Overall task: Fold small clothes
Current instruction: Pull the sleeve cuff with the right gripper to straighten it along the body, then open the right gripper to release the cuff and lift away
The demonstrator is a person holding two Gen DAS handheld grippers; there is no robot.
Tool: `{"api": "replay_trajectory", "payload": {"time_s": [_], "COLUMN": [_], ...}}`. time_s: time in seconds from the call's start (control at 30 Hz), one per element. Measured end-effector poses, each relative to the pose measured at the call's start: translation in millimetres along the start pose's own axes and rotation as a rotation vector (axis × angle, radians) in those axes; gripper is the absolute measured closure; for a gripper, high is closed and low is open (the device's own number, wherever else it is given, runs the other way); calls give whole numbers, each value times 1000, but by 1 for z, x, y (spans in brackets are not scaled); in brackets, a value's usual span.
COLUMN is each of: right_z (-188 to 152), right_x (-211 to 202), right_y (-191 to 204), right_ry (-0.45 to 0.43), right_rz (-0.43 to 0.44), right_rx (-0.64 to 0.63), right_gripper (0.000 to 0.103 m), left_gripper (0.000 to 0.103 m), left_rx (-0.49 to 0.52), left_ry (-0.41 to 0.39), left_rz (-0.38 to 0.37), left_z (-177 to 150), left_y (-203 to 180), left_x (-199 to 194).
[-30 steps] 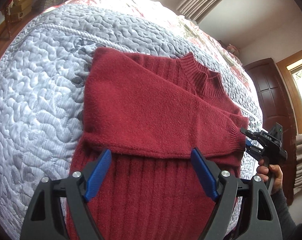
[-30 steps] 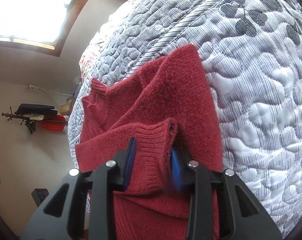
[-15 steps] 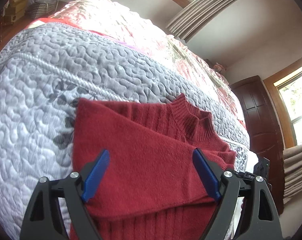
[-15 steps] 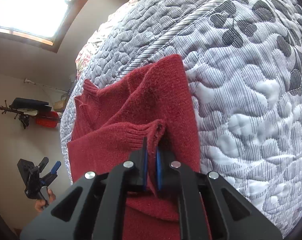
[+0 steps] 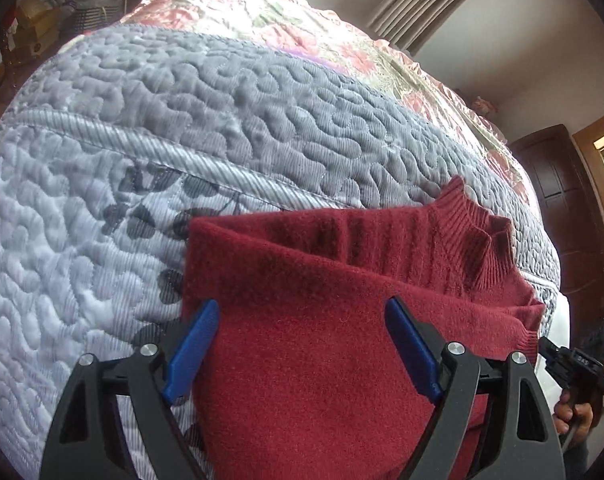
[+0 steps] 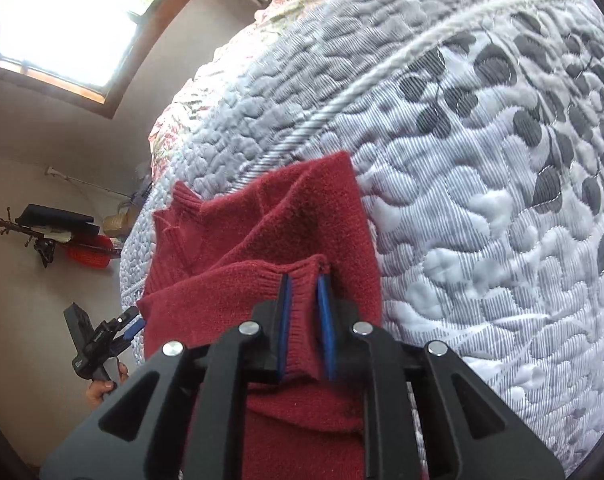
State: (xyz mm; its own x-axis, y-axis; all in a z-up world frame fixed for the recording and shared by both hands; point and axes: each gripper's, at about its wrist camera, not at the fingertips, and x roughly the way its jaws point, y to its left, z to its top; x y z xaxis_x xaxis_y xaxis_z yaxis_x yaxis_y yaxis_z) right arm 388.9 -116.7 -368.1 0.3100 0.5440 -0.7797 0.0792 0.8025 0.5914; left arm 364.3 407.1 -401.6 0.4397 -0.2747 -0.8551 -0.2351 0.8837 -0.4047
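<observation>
Sweater (image 5: 341, 360) flat on bed (image 5: 182, 140), sleeve folded across chest. Right claw (image 6: 303, 320) gripped the cuff (image 6: 298, 280) tight half a second ago; jaws now easing apart, probably letting go. Left claw (image 5: 302, 348) spread wide, holding nothing, now lower over the sleeve. Grey quilt; window, dark door.

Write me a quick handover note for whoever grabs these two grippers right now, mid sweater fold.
Left gripper: open, fingers either side of the folded-over sleeve, gripping nothing.
Right gripper: shut on the ribbed cuff of that sleeve.
Sweater: red, lying on the grey quilt, collar at the far end.
Done: one sleeve is folded across the body. Whether the other sleeve is already tucked cannot be seen.
Left: probably lay the cuff down and release it, check the other sleeve, then fold the body up toward the collar.
</observation>
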Motion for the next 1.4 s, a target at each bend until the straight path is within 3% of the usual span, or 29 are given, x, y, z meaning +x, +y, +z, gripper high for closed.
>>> {"api": "replay_trajectory", "payload": {"time_s": [0.07, 0.13, 0.2, 0.3, 0.33, 0.37, 0.4, 0.53, 0.67, 0.77, 0.9, 1.03, 1.1, 1.23, 1.4], "right_z": [-3, -8, -13, -16, -18, -18, -17, -17, -23, -27, -31, -44, -56, -88, -157], "right_x": [-5, 2, 16, 42, 48, 52, 55, 51, 28, 33, 42, 19, 5, -36, -83], "right_y": [14, 29, 38, 30, 22, 14, 6, 3, 18, 16, -1, 10, 14, 1, -39], "right_ry": [0, 28, 60, 103, 110, 111, 110, 106, 62, 74, 78, 55, 69, 112, 245], "right_rz": [26, 44, 50, 28, 4, -17, -25, -27, -1, -40, -57, -53, -64, -96, -111], "right_rx": [-36, -85, -116, -104, -97, -90, -84, -82, -77, -79, -27, -31, -47, -37, 2], "right_gripper": [89, 89, 89, 89, 92, 102, 103, 103, 90, 82, 94, 71, 65, 38, 33], "left_gripper": [18, 18, 18, 18, 18, 18, 18, 18, 18, 18, 18, 18, 18, 16, 13], "left_rx": [61, 164, 200, 148, 134, 125, 115, 131, 160, 156, 154, 156, 142, 69, -73], "left_ry": [-42, -49, -35, 38, 52, 63, 70, 70, 57, 54, 58, 67, 87, 136, 235], "left_rz": [37, 114, 139, 131, 144, 153, 151, 146, 151, 145, 159, 154, 141, 81, 15], "left_z": [-12, -29, -45, -65, -71, -76, -79, -84, -88, -93, -100, -112, -121, -153, -218], "left_y": [-15, -39, -49, -42, -37, -31, -26, -23, -31, -30, -29, -31, -29, -4, 60], "left_x": [-19, -31, -33, -21, -16, -12, -9, -5, -17, -28, -41, -62, -72, -108, -144]}}
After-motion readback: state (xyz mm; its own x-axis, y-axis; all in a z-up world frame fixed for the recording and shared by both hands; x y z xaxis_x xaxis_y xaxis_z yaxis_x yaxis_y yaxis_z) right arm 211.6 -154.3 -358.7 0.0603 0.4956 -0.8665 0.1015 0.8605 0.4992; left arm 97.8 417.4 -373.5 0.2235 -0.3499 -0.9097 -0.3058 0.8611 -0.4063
